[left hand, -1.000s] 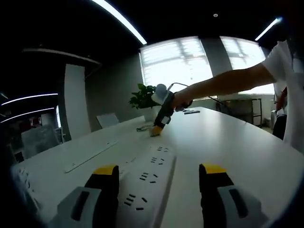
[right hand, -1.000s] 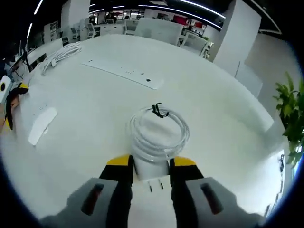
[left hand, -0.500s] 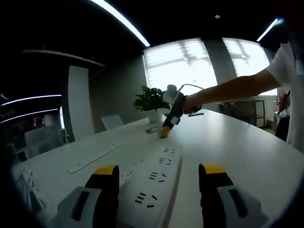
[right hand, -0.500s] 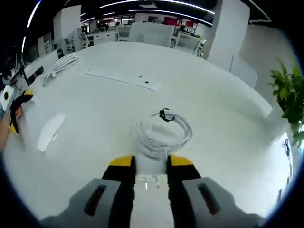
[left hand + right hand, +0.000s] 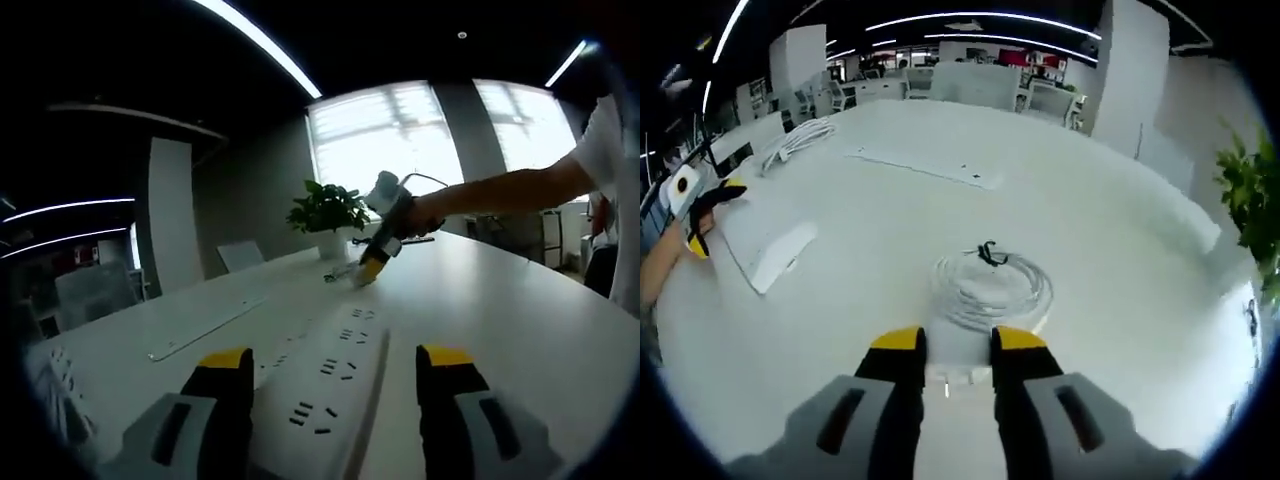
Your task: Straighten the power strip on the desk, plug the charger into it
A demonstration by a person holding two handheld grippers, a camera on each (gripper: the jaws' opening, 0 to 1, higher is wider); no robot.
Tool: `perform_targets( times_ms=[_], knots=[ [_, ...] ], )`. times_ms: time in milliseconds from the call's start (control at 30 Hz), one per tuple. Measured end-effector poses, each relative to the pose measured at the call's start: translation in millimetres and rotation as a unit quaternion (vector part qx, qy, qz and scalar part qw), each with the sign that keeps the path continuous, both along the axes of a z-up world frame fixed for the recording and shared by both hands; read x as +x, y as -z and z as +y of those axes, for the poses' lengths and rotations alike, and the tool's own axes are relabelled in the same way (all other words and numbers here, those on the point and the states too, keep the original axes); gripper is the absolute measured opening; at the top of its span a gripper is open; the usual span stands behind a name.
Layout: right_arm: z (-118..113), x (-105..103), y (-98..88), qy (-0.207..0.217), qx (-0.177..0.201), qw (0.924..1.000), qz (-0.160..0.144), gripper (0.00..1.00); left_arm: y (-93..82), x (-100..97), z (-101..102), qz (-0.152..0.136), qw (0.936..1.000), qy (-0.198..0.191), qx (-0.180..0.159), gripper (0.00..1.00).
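A white power strip (image 5: pixel 325 390) lies flat on the white desk (image 5: pixel 520 310), running away between the jaws of my left gripper (image 5: pixel 335 358), which is open and straddles its near end. My right gripper (image 5: pixel 958 340) is shut on a white charger (image 5: pixel 958 362), whose prongs point back at the camera. The charger's coiled white cable (image 5: pixel 992 290) rests on the desk just beyond the jaws. In the left gripper view the right gripper (image 5: pixel 374 264) is farther down the desk, held by a person's arm. In the right gripper view the power strip (image 5: pixel 775 255) and the left gripper (image 5: pixel 700 215) are at the left.
A long flat white bar (image 5: pixel 925 165) lies across the far desk, also seen as the bar (image 5: pixel 200 330) left of the strip. A loose bundle of white cable (image 5: pixel 800 135) sits at the back left. A potted plant (image 5: pixel 330 210) stands at the desk's end.
My right gripper's jaws have closed a little on the charger. The right gripper view now takes in the power strip nearer and larger. In the left gripper view the right gripper has drifted right.
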State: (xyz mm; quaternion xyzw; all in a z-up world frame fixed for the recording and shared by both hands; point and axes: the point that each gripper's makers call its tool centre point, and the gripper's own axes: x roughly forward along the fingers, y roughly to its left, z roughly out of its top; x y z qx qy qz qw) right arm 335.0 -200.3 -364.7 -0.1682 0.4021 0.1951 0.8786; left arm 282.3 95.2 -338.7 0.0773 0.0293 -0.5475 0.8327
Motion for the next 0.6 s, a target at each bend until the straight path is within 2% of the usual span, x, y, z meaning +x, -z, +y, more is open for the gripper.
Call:
perform_targets(
  times_ms=[33, 67, 233, 367, 433, 533, 600],
  knots=[
    [-1, -4, 5.2, -0.009, -0.026, 0.9994, 0.022, 0.26, 0.8, -0.3, 0, 0.000, 1.0000, 0.000, 0.002, 0.68],
    [1, -1, 3.5, -0.017, -0.030, 0.9992, 0.018, 0.26, 1.5, -0.3, 0, -0.001, 1.0000, 0.001, 0.004, 0.68],
    [4, 5, 5.1, -0.035, -0.054, 0.9969, 0.047, 0.26, 3.8, -1.9, -1, -0.002, 0.9999, 0.004, 0.010, 0.68],
    [8, 14, 1.7, -0.057, -0.062, 0.9960, 0.032, 0.26, 6.3, -1.8, -1, -0.003, 0.9998, 0.005, 0.016, 0.68],
    [9, 17, -1.9, -0.058, -0.054, 0.9965, 0.024, 0.30, 6.3, -1.3, 0, -0.002, 0.9999, 0.005, 0.015, 0.68],
    [8, 15, -8.3, -0.060, -0.046, 0.9967, 0.030, 0.35, 4.7, -1.1, 1, -0.001, 0.9999, 0.005, 0.011, 0.67],
    [4, 12, -16.1, -0.062, -0.058, 0.9959, 0.030, 0.35, 3.9, -1.1, 1, 0.000, 1.0000, 0.006, 0.007, 0.67]
  ],
)
